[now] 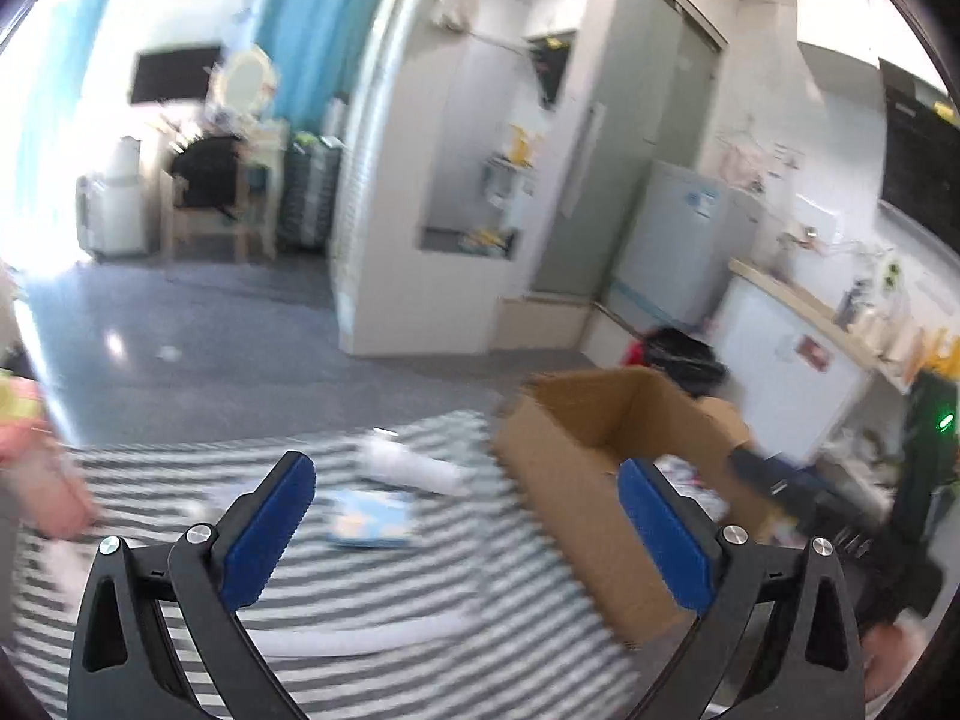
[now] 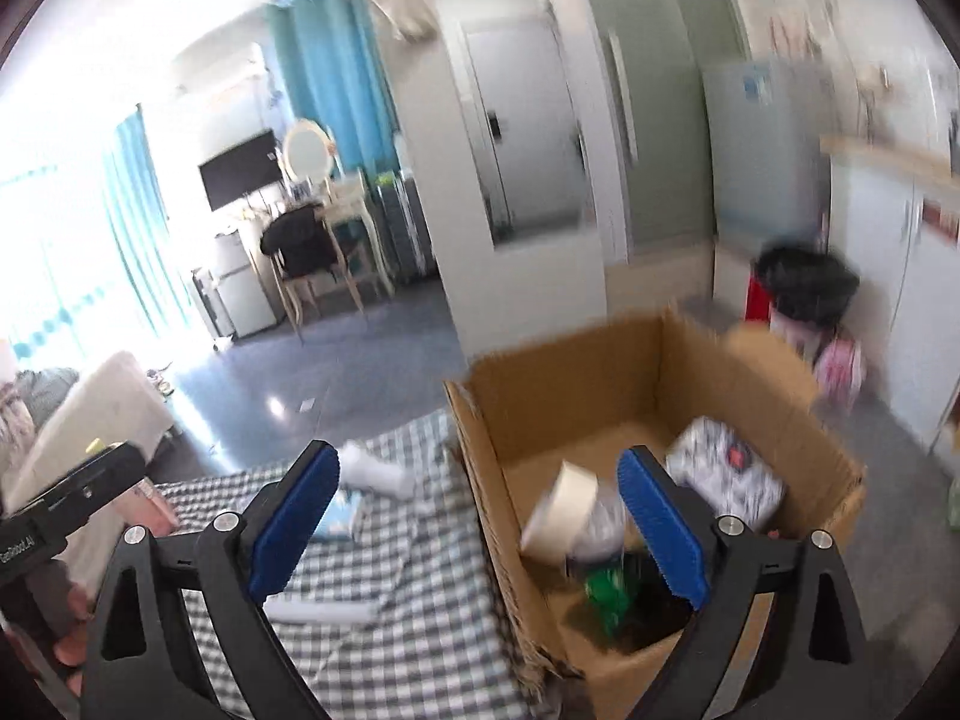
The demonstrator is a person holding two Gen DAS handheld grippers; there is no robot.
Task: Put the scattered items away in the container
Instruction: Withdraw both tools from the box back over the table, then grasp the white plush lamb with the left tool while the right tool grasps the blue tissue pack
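Note:
An open cardboard box stands at the right edge of a grey-and-white checked cloth. In it lie a patterned white packet, a blurred beige roll and a green item. My right gripper is open and empty above the box's near left wall. On the cloth lie a white roll, a light blue booklet and a white tube. My left gripper is open and empty above the cloth, with the box to its right.
A bin with a black bag and a pink bag stand behind the box by white cabinets. A pale sofa is at the left. A hand holds the other tool's black housing.

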